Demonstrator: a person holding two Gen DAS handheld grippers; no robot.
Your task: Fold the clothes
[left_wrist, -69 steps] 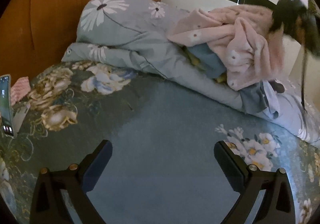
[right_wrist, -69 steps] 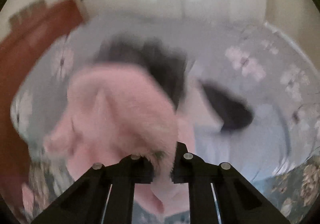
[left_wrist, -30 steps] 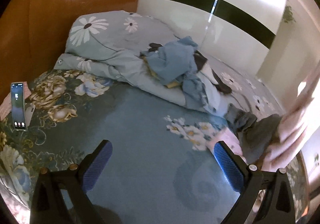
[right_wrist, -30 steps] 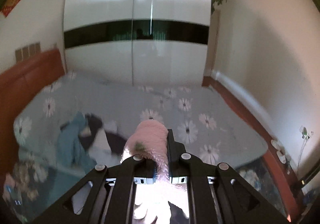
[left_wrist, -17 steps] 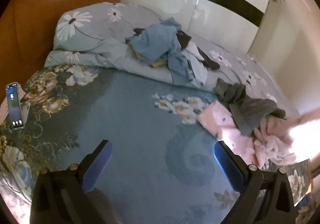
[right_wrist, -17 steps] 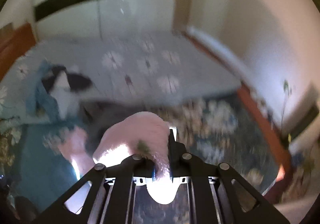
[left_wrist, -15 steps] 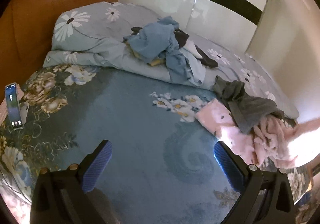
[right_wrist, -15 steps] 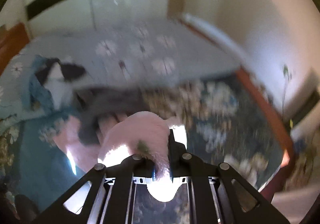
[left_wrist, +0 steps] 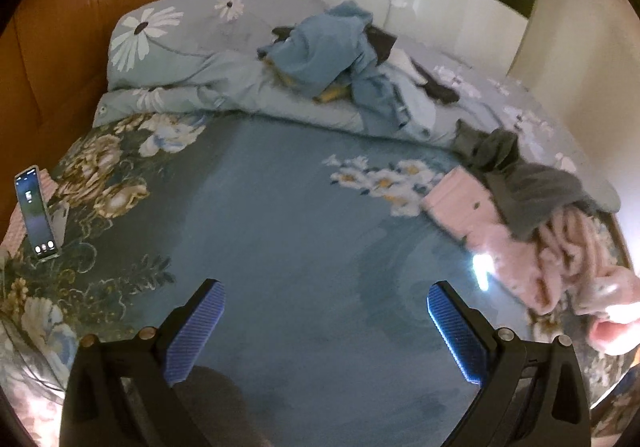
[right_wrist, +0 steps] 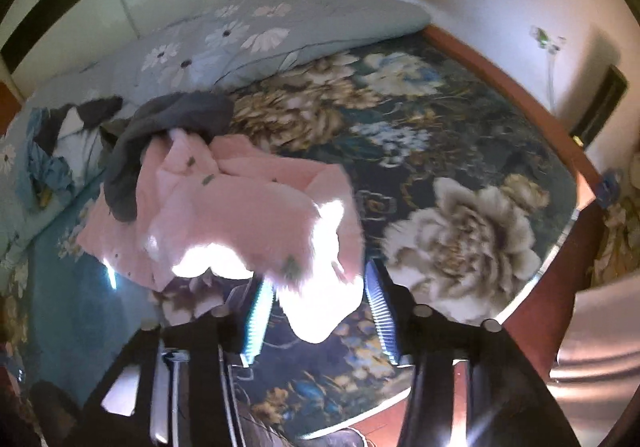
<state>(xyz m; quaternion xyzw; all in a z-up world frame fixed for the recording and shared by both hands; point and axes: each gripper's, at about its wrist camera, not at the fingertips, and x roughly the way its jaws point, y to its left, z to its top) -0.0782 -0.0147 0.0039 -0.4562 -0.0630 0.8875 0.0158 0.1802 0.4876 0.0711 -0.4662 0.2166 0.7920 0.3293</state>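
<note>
I've dropped the pink garment (right_wrist: 248, 207) onto the bed (right_wrist: 460, 151); right gripper (right_wrist: 316, 311) just released it, left gripper (left_wrist: 320, 327) empty, spread wide.

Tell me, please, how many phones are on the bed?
1: a phone stands propped near the bed's left edge by the headboard. Others may hide under the clothes.

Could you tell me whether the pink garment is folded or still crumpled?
Crumpled: the pink garment lies bunched on the bed, with a grey garment draped over one end.
</note>
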